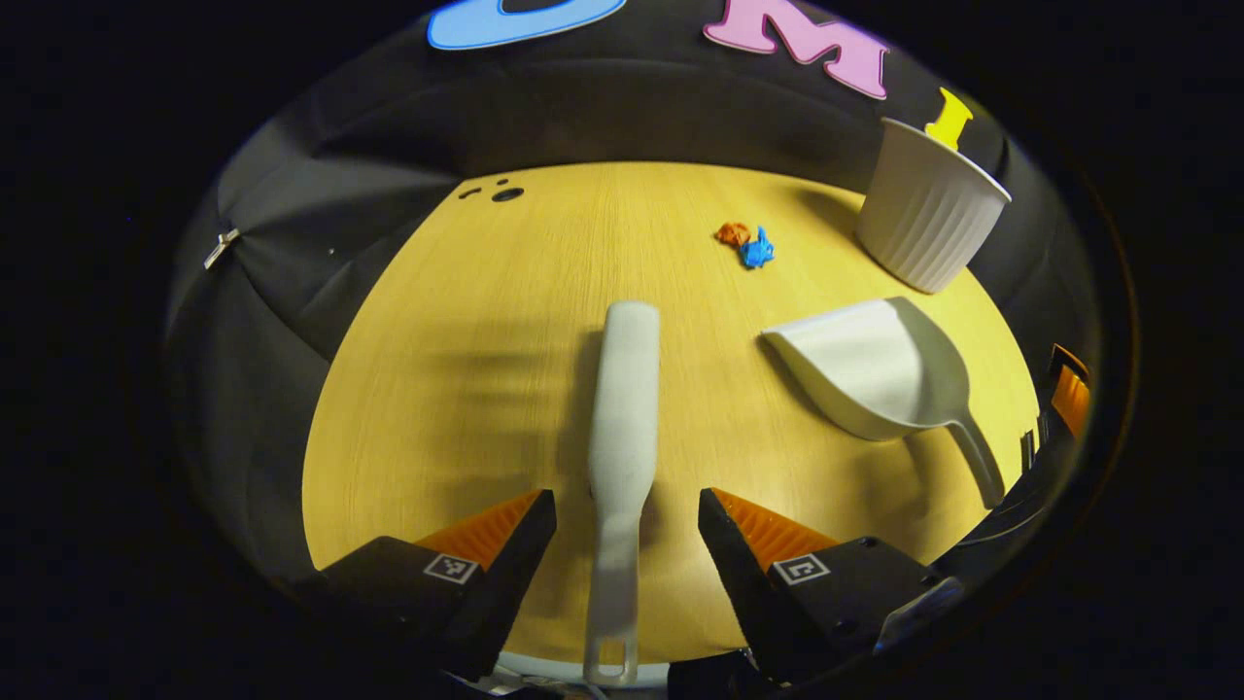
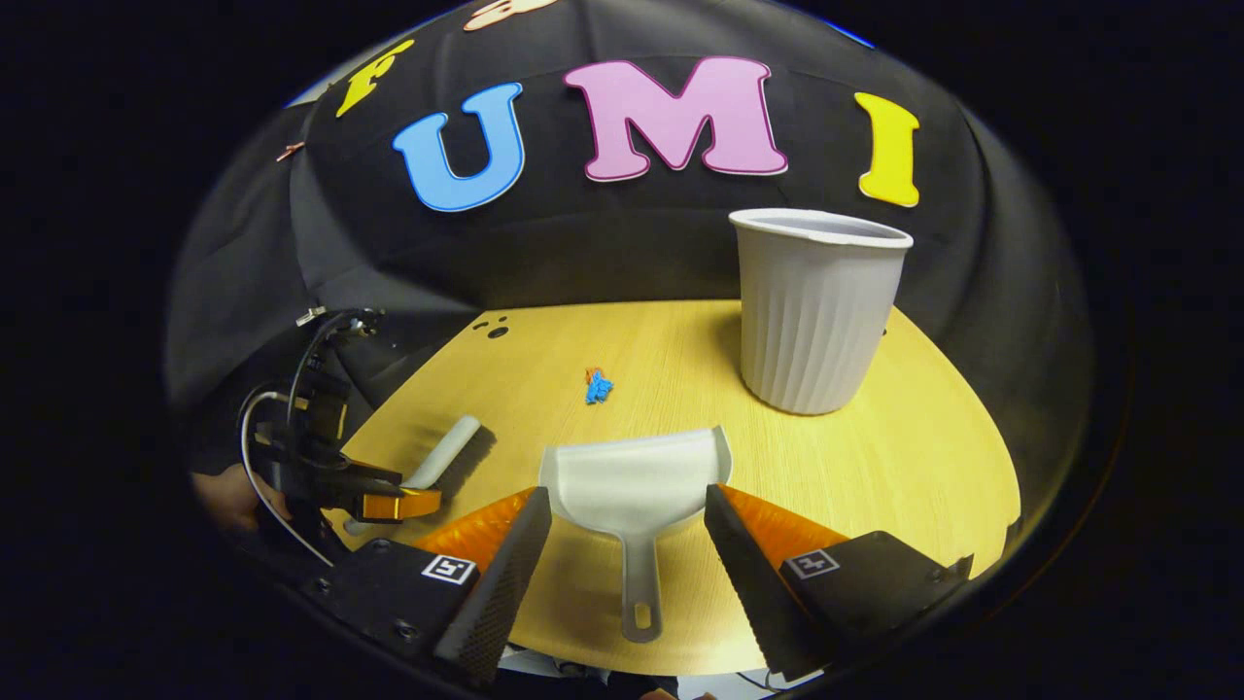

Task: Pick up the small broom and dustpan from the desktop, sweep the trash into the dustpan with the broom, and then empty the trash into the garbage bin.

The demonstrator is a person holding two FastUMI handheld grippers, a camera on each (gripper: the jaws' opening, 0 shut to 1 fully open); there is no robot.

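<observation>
Left gripper view, broom: small broom (image 1: 622,408) lies flat on the wooden desktop (image 1: 466,321), its long axis running straight ahead, handle end toward the camera
Left gripper view, jaws: left gripper (image 1: 627,525) spread wide, one finger either side of the handle, neither touching it
Left gripper view, surroundings: dustpan (image 1: 865,369) to the right, crumpled orange and blue trash (image 1: 746,243) beyond, ribbed garbage bin (image 1: 928,209) at the far right
Right gripper view, dustpan: pan (image 2: 632,481) flat on the desk, handle pointing back between the fingers
Right gripper view, jaws: right gripper (image 2: 627,525) open, straddling the handle without contact
Judgement: each tool lies nearest its own gripper; closing across the handles looks next
</observation>
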